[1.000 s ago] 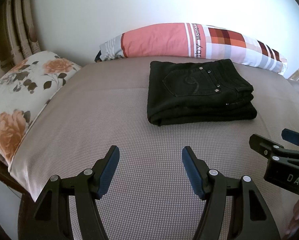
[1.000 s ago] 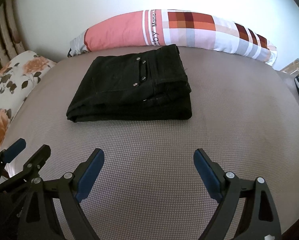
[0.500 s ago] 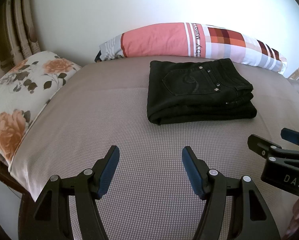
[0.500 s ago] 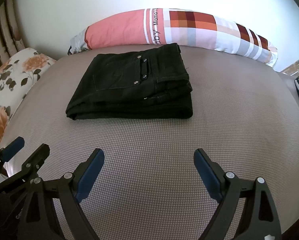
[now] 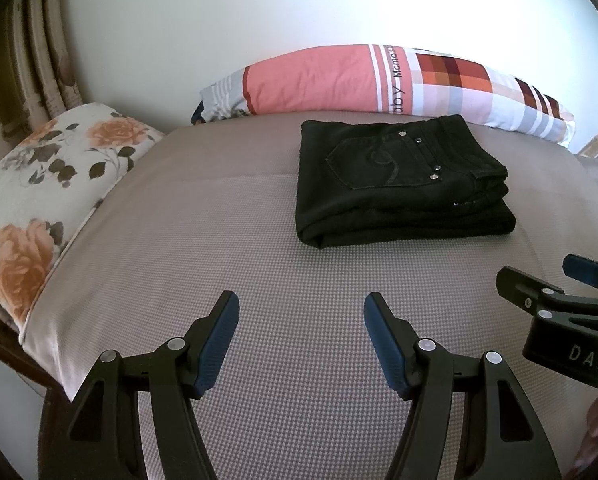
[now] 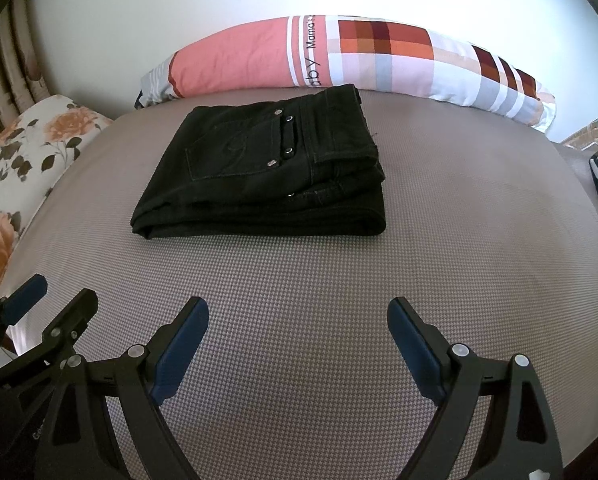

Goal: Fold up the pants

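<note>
While folded black pants [image 5: 399,184] lie flat, pillow [image 6: 339,56] reads "Mama's baby", claw [image 5: 579,300] marked "DAS"

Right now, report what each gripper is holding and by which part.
Nothing. The left gripper and right gripper are both open and empty above the bed cover; the folded black pants lie untouched.

Black pants [image 5: 399,184], folded into a compact rectangular stack, back pocket uppermost, lying flat at the far side of the bed.

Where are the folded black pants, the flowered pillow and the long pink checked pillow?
black pants [image 5: 395,184]: left wrist view, back pocket.
flowered pillow [image 5: 55,184]: left wrist view, middle of its top.
pink checked pillow [image 6: 235,56]: right wrist view, pink part.
</note>
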